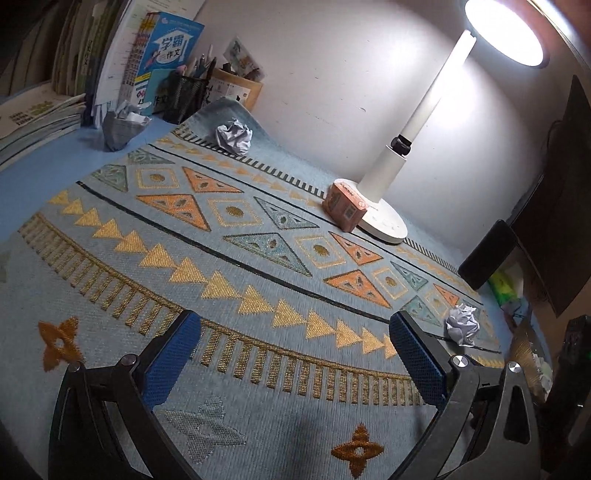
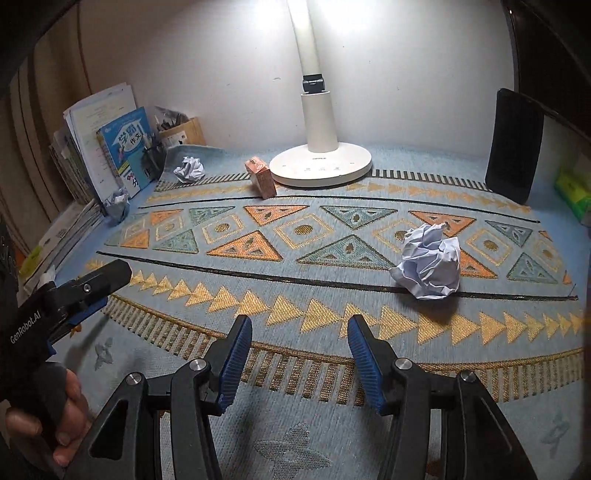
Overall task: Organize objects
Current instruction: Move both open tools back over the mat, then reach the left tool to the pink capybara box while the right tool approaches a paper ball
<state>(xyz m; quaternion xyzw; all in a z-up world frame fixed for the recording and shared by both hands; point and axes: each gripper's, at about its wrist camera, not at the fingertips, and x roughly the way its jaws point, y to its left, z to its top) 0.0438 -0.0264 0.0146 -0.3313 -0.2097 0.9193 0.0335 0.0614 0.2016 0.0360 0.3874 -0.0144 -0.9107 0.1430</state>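
Reading "GenRobot.AI" on the left gripper [image 2: 92, 291], both it and the right gripper [image 2: 300, 354] hover spread, empty.

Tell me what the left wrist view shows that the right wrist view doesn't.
Only the left wrist view shows the lit lamp head and the left tool head-on, open and empty. Only the right wrist view shows the hand holding the left tool and the right tool, also open. Both show the far paper ball, the near paper ball, the pink box touching the lamp base, and the patterned mat.
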